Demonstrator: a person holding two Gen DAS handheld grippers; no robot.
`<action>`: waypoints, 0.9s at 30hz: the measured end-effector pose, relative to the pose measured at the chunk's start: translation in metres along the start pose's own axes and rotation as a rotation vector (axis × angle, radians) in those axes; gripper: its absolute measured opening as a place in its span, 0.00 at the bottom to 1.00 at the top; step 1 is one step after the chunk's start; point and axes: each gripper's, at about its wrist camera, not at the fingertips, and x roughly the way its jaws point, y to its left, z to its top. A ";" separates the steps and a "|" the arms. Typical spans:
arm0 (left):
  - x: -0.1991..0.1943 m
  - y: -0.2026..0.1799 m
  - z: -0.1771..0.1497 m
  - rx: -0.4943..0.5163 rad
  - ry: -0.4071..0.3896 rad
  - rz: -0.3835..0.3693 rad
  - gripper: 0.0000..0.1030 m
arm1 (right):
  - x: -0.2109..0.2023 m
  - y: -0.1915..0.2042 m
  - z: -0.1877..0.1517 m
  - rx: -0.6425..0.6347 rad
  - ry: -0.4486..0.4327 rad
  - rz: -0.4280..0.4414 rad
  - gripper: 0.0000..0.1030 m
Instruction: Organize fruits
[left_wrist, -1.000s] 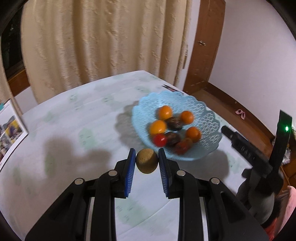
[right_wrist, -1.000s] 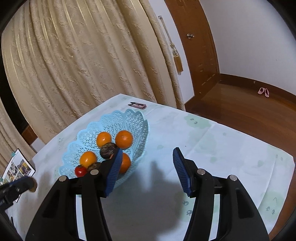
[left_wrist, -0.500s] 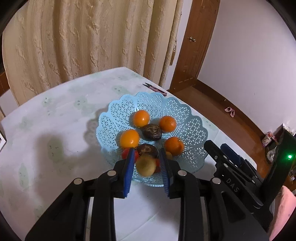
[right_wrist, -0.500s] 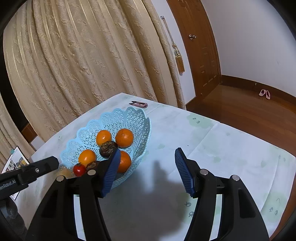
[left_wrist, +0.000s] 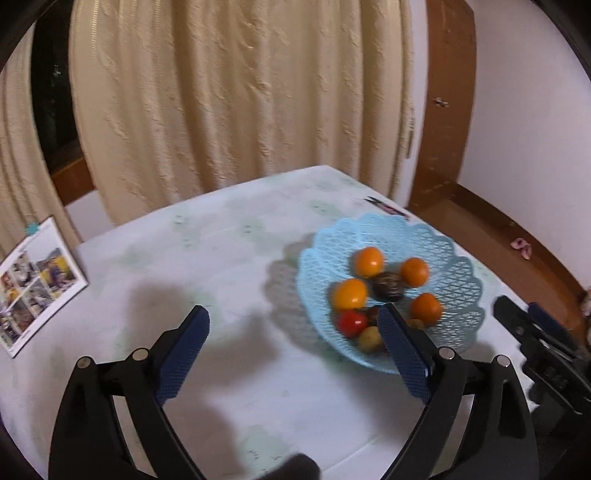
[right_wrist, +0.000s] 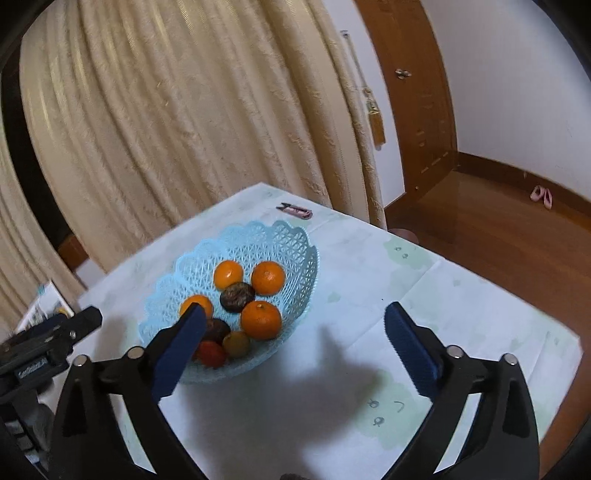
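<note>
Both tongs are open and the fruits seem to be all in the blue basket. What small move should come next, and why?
Probably draw the left tongs back from the blue basket and rest. Both the left and the right tongs are open and hold nothing, the yellow-brown fruit lies in the basket with the oranges, and no loose fruit shows on the table.

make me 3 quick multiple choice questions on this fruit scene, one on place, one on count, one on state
1. Where does the red fruit lie?
A. in the blue basket
B. on the photo card
C. on the floor

2. How many orange fruits are in the basket?
A. two
B. four
C. six

3. How is the left claw?
A. shut on a fruit
B. open and empty
C. shut and empty

Key: 1 A, it sits at the basket's near side; 2 B, four orange rounds show in both views; 3 B, its fingers stand wide apart with nothing between them.
</note>
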 end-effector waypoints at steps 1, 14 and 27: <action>-0.001 0.001 -0.001 -0.005 0.000 0.025 0.89 | 0.000 0.006 0.000 -0.040 0.021 -0.014 0.97; -0.014 -0.005 -0.007 0.045 -0.062 0.113 0.89 | -0.019 0.053 -0.013 -0.303 0.018 -0.025 0.97; -0.015 -0.010 -0.009 0.080 -0.085 0.165 0.89 | -0.024 0.054 -0.010 -0.345 -0.027 -0.087 0.97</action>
